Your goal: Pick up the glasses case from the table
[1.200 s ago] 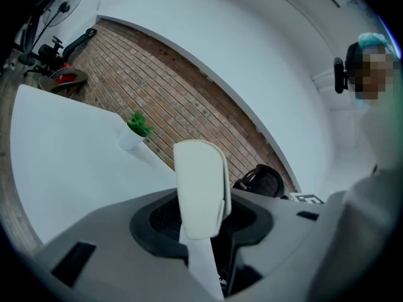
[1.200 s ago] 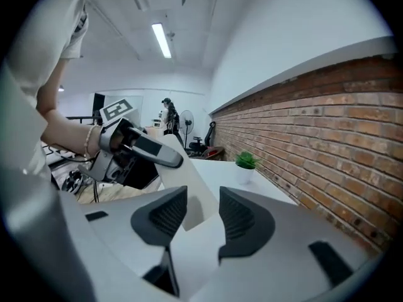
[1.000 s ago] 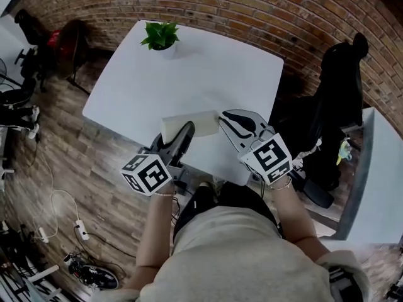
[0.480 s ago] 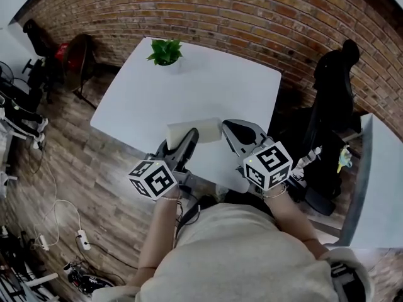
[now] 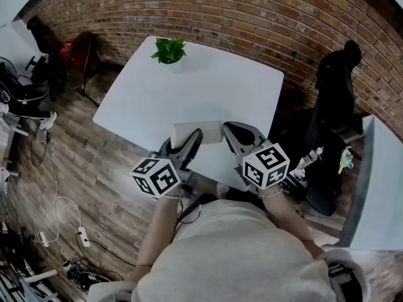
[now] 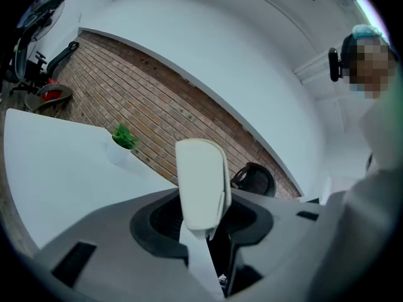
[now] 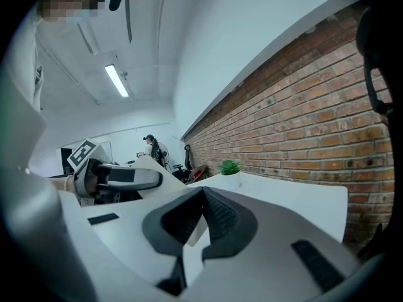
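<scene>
Your left claw (image 6: 204,222) is clamped on the glasses case (image 6: 201,181), with a dark pad (image 6: 157,222) pressing on either side of it. In the left gripper view the case rises straight up out of the jaws and leans a little. It is a smooth, cream-white, oblong shell with a rounded far end. A fine seam runs down one side where its two halves meet, and there is no print or pattern on it.

From the head view the case pokes out past the claw's tips, crosswise to them, above the near edge of the white table (image 5: 208,87). You cannot tell there whether it has cleared the tabletop.

Your right claw (image 7: 203,200) sits just to the right of the left one. Its jaws are pressed together with nothing between them, and its tips are close beside the case's right-hand end. Whether they touch the case is not clear.

Beyond both claws the tabletop stretches away to a small green plant (image 5: 169,49) in a white pot at the far corner. A brick wall (image 5: 252,17) stands behind that, and off to the right of the right claw there is a dark office chair (image 5: 337,93).
</scene>
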Demonstrator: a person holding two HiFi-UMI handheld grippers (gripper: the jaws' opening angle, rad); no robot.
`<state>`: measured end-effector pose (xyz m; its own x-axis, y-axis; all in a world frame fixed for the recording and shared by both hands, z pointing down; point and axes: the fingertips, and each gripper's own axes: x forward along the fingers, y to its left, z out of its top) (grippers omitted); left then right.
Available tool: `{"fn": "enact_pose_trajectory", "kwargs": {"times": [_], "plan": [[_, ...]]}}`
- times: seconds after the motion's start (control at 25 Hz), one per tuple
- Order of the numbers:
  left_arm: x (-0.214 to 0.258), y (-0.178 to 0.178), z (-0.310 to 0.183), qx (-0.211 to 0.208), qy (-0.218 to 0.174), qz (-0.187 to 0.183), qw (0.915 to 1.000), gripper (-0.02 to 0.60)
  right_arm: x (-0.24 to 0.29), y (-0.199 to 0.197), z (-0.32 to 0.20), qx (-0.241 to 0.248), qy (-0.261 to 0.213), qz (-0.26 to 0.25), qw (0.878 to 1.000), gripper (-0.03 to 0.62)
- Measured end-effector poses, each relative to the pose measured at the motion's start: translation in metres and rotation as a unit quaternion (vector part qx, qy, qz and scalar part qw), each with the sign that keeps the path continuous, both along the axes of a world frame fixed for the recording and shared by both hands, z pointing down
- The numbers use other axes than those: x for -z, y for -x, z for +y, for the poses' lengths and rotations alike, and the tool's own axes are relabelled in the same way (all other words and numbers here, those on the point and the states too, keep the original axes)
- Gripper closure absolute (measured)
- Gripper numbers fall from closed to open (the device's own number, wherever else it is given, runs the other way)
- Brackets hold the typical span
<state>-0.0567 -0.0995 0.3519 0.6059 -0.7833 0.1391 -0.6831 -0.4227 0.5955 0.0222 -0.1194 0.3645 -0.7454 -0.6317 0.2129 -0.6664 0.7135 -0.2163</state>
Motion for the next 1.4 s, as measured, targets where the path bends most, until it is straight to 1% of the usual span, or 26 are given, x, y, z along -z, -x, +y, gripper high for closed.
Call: {"fn": "enact_pose_trajectory", "kwargs": {"times": [0.24,0.52,0.68,0.8,1.08,1.24,1.4], "plan": [[-0.004,0.002,-0.001,0.003,0.003,0.001,1.0,0.427,-0.002,0.004,0.002,0.006,0.006,-0.003,1.0,0.594],[-0.008,-0.002,-0.002,-0.004,0.011,0.003,0.9999,0.428,-0.004,0.002,0.001,0.007,0.011,0.001,1.0,0.595],[-0.013,-0.002,0.001,-0.005,0.018,0.006,0.9998,0.427,-0.003,0.002,0.003,0.002,0.019,-0.016,1.0,0.595],[-0.017,-0.002,0.002,-0.004,0.026,0.012,0.9996,0.428,-0.001,0.003,0.004,0.008,0.018,-0.017,1.0,0.594],[-0.015,-0.003,0.0,-0.006,0.022,0.011,0.9997,0.428,-0.001,0.002,0.004,0.013,0.024,-0.016,0.999,0.595],[-0.015,-0.001,-0.003,0.0,0.022,0.019,0.9996,0.428,0.0,0.001,0.002,0.015,0.025,-0.014,0.999,0.595],[-0.016,-0.004,-0.001,-0.004,0.025,0.021,0.9995,0.428,-0.004,0.002,0.003,0.017,0.035,-0.016,0.999,0.595]]}}
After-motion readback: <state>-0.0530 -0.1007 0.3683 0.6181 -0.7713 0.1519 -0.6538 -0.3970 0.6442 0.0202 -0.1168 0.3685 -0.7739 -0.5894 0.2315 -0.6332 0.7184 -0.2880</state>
